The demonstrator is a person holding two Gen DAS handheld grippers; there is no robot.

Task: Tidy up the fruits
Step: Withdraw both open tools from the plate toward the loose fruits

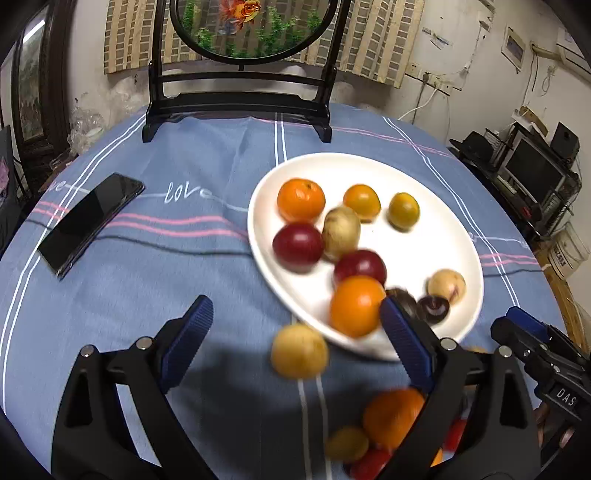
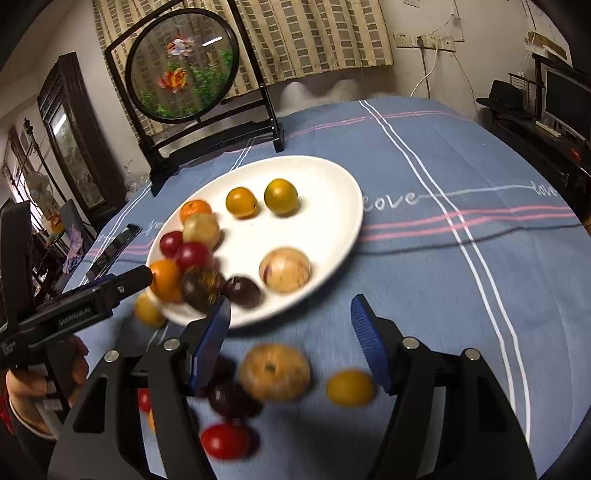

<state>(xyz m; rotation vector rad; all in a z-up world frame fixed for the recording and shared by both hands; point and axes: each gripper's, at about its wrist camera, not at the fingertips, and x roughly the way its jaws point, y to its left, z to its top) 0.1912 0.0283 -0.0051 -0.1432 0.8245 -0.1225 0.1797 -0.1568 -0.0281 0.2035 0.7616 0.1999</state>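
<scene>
A smooth white oval plate (image 1: 436, 236) is sitting on a soft blue striped tablecloth (image 1: 192, 266), holding round, glossy fruit: 3 small oranges (image 1: 301, 199) along the far side, 2 dark red plums (image 1: 297, 246), 2 pale, matte yellowish fruits (image 1: 341, 230), a bigger orange (image 1: 356, 305) near the close rim and a small dark purple one (image 1: 434, 308). More fruit is lying loose on the cloth in front of the plate – a tan, flattened ball with a stem dimple (image 2: 275, 371), a small yellow one (image 2: 350, 387), a shiny red tomato-like one (image 2: 225, 441) and dark purple ones (image 2: 231, 400), all blurred.

The left gripper (image 1: 297, 332) is standing spread wide, its ribbed blue pads clear of the yellow fruit (image 1: 299, 351) between them. The right gripper (image 2: 291, 325) is also standing open over the loose fruit – pinching nothing. A flat black phone (image 1: 90, 221) is lying left of the plate, and a round framed fish picture (image 1: 255, 27) on a black stand is standing behind.
</scene>
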